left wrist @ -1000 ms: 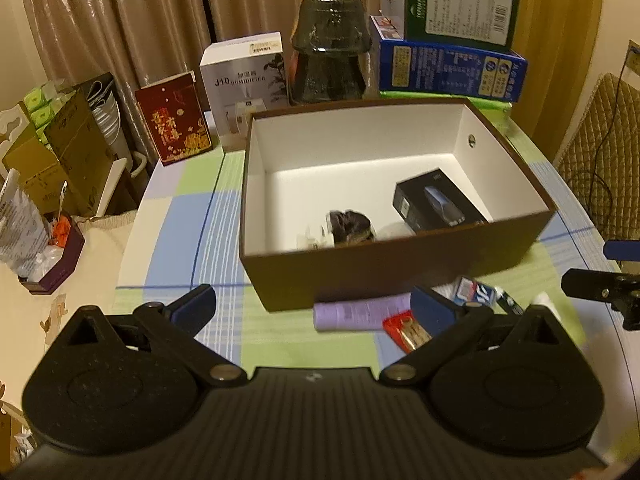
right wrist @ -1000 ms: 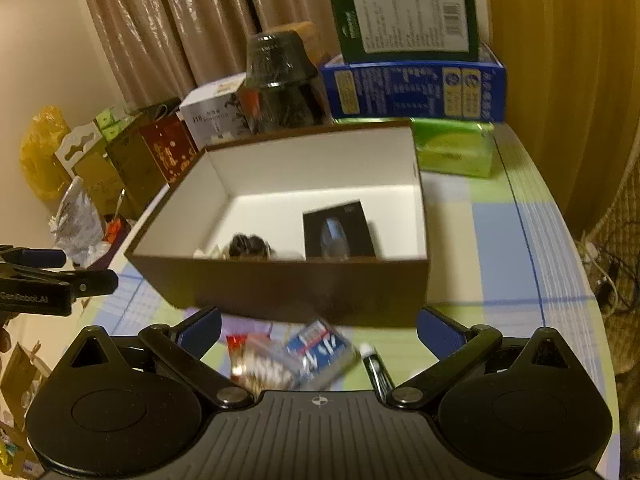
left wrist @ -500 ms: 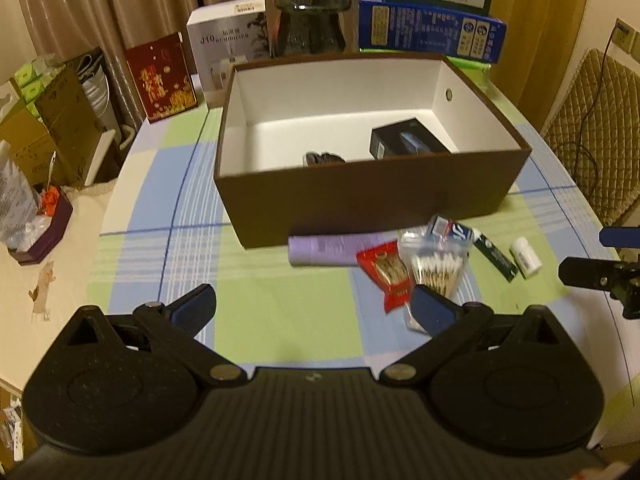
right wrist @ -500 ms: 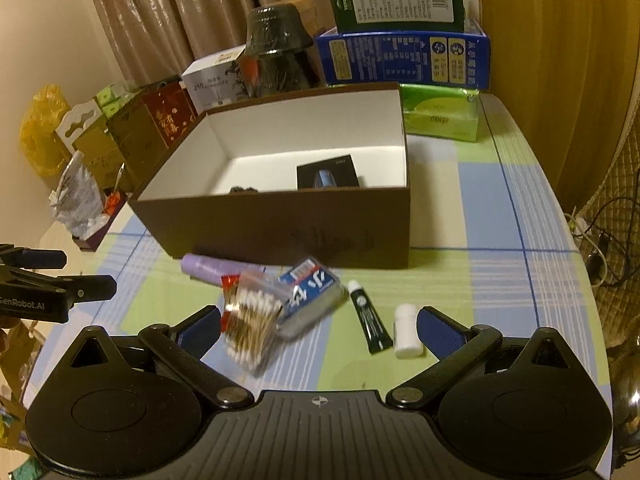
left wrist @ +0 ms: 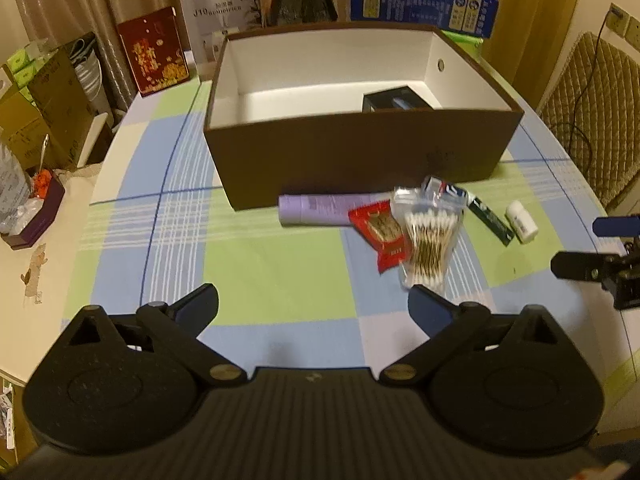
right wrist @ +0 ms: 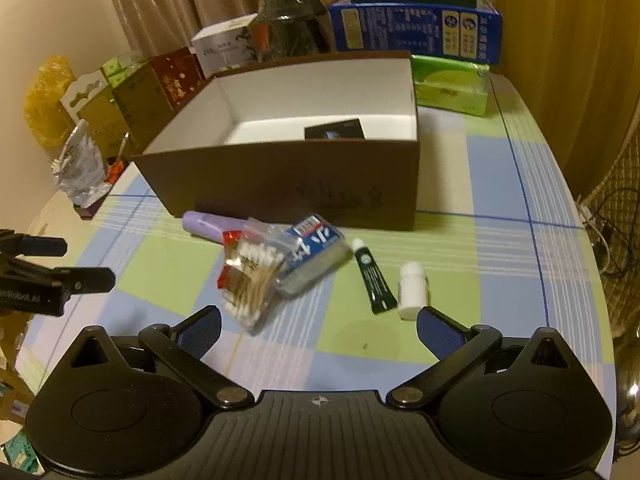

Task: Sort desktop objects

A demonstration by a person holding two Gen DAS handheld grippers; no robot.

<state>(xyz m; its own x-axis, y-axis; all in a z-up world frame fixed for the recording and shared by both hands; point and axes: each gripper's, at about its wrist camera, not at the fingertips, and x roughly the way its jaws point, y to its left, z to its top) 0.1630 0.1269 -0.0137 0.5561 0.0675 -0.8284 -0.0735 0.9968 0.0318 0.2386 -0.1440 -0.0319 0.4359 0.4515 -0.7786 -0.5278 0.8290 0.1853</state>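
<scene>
- Left wrist view: the left gripper (left wrist: 313,305) hangs spread and empty above the checked cloth, apparently pulled back to survey; the loose items, a purple tube (left wrist: 320,210), red packet (left wrist: 382,236) and cotton-swab bag (left wrist: 428,240), lie just before the brown box (left wrist: 360,160), handy for dropping in; a black case (left wrist: 394,103) already sits inside.
- Right wrist view: the right gripper (right wrist: 318,326) is likewise splayed, holding nothing; the green tube (right wrist: 374,276) and white bottle (right wrist: 412,290) lie nearest it, probably its next pick.

Black ribbed left gripper (left wrist: 314,310), blue pads, brass screws; right gripper (right wrist: 319,326) — compass mark
</scene>
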